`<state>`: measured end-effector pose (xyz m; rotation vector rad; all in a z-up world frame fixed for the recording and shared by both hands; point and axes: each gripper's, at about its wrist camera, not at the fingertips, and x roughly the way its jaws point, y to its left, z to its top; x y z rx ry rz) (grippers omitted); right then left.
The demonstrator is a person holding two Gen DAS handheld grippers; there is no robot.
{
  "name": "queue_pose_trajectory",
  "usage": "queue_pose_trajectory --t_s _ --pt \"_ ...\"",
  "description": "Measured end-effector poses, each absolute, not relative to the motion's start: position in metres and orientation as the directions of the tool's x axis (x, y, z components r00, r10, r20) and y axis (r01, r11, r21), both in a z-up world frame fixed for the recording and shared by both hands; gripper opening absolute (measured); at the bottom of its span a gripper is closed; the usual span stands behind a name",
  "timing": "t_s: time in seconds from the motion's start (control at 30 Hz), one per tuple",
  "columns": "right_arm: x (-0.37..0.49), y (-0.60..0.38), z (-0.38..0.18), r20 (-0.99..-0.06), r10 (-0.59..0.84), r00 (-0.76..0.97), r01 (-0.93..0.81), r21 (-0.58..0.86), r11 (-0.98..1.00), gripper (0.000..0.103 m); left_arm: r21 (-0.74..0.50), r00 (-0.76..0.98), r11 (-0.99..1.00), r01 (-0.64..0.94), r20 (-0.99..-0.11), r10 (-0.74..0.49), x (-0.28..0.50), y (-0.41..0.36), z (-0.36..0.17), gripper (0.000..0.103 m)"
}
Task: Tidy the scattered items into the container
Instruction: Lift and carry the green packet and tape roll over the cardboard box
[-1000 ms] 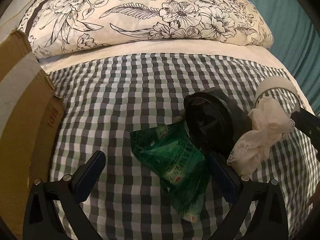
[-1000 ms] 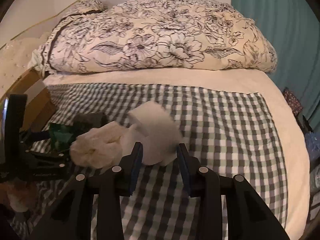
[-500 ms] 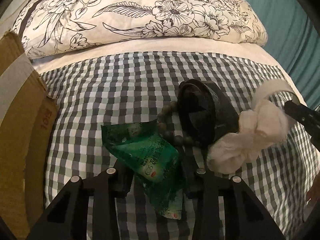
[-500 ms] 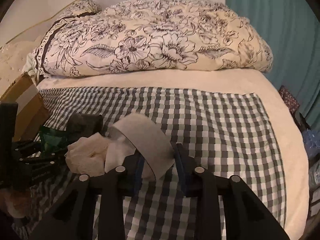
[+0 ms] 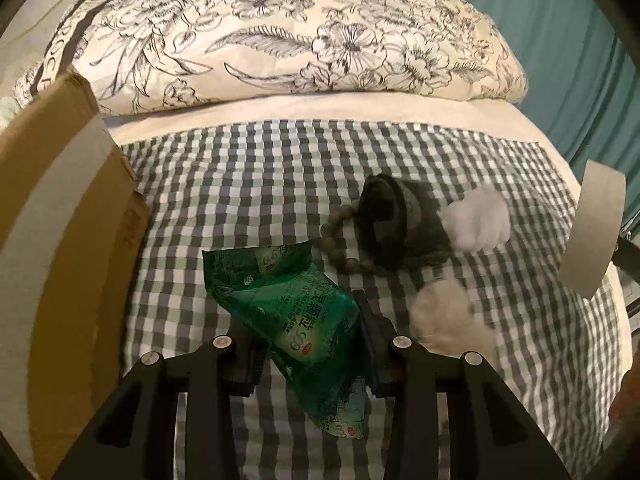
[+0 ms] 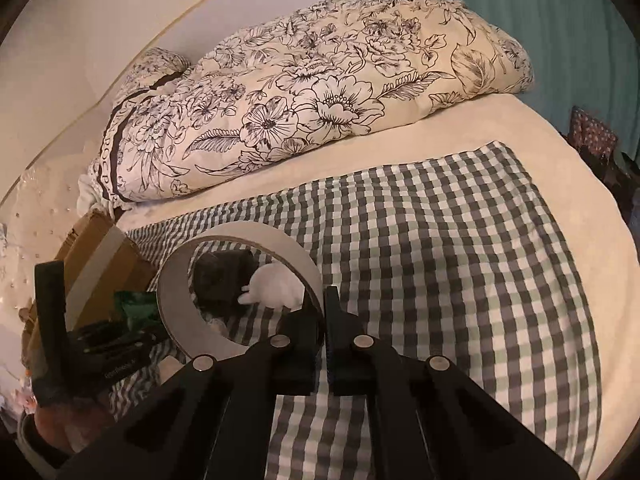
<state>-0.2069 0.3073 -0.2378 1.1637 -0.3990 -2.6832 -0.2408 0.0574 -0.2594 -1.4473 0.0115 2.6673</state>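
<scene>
My left hand-held gripper (image 5: 310, 344) is clenched on the green packet (image 5: 298, 312), its pads pressing both sides of it, and the packet hangs clear above the checked cloth (image 5: 248, 184) on the bed. The cardboard box (image 5: 56, 216) stands just to the left of the packet, at the cloth's edge. Beyond the packet, a dark bundle (image 5: 394, 228) lies on the cloth with a string of beads (image 5: 340, 246) curled against its near side and a white fluffy piece (image 5: 478, 218) touching its far right side. My right hand-held gripper (image 6: 322, 312) has just been closing and now pinches the wall of the grey tape ring (image 6: 188, 304), holding it upright off the cloth; through the ring I see the dark bundle and the white piece. The flowered duvet (image 6: 320, 92) lies well behind everything.
</scene>
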Motion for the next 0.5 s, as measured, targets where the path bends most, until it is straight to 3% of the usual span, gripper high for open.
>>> queue_pose_trajectory --t_s 0.5 --pt "-0.145 0.294 -0.171 -0.655 -0.197 -0.729 0.042 0.244 -0.969 0.003 -0.058 -0.632 -0.993 -0.102 -0.767 0.11 -0.187 0.044 -0.18 0.039"
